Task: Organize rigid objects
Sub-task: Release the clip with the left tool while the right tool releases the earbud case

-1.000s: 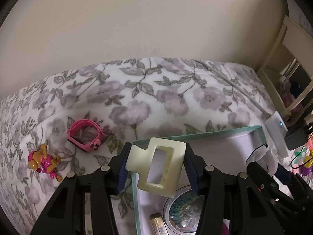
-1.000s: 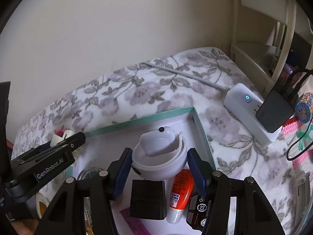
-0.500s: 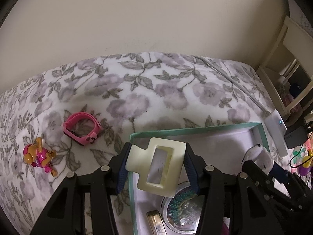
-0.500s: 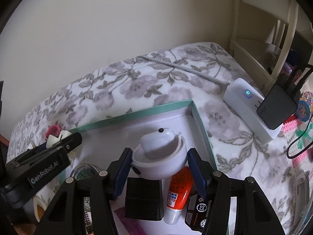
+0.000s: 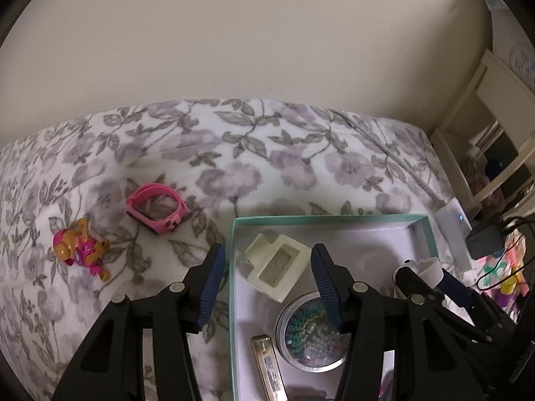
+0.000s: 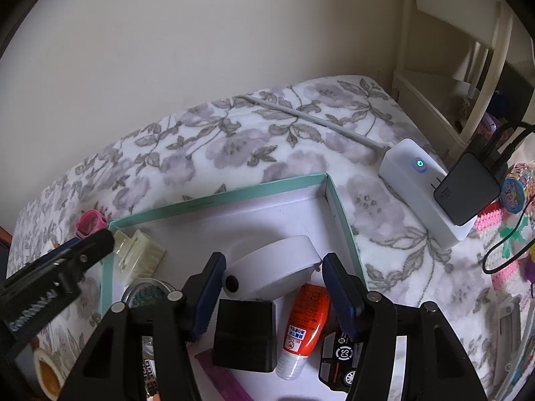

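Observation:
A teal-rimmed box (image 5: 321,218) with a white floor lies on the flowered blanket; it also shows in the right wrist view (image 6: 214,202). My left gripper (image 5: 269,282) is open above its left corner. A cream hair claw clip (image 5: 277,266) lies loose in the box between the jaws, also seen in the right wrist view (image 6: 138,255). My right gripper (image 6: 272,295) is open. A white round watch-like device (image 6: 272,275) lies in the box between its pads, resting on a black block (image 6: 244,334) and an orange tube (image 6: 306,320).
A pink wristband (image 5: 155,209) and a pink-and-orange toy figure (image 5: 80,249) lie on the blanket left of the box. A round glitter tin (image 5: 309,332) and a gold bar (image 5: 269,367) lie in the box. A white power strip (image 6: 421,190) with a black charger (image 6: 466,187) lies right.
Both grippers have opened. The cream clip has dropped from the left jaws into the box, and the white device has dropped from the right jaws onto the things in the box.

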The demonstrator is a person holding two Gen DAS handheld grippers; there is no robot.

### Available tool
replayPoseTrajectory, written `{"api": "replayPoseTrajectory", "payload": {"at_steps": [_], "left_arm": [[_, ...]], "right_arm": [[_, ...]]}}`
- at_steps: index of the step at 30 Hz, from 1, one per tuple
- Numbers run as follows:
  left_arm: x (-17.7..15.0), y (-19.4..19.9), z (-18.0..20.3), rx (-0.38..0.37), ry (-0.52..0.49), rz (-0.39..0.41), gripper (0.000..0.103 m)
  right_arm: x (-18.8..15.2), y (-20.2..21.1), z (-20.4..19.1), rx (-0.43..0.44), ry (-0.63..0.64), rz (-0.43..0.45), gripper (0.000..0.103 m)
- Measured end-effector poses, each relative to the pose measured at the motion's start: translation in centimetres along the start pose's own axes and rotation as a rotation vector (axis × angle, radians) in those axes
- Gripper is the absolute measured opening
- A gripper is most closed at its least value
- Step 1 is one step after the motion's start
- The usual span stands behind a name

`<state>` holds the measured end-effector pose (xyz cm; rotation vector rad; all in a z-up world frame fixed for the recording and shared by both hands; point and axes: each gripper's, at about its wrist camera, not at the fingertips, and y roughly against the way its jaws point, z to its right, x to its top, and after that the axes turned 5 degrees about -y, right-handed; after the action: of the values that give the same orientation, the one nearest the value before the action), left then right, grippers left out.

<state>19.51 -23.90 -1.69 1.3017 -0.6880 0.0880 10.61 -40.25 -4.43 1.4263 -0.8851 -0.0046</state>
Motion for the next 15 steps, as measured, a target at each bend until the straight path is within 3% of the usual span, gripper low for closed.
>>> {"api": "replayPoseTrajectory", "payload": {"at_steps": [6,11,15], "left_arm": [[-0.2,0.9,-1.3,-0.014,0.085,-0.012,0.059],[-0.6,1.6,-2.3,0.022,0.161,-0.018,0.060],[-1.1,2.1,-3.2,0.053,0.230,-0.019,0.063]], "right_arm": [[0.2,0.7,0.0,-0.006,0.000,0.015,0.068],[0.3,1.4,-0.3,-0.015,0.010,0.036,0.070],[0.3,1.9,-0.6,-0.014,0.022,0.053,0.078]]}}
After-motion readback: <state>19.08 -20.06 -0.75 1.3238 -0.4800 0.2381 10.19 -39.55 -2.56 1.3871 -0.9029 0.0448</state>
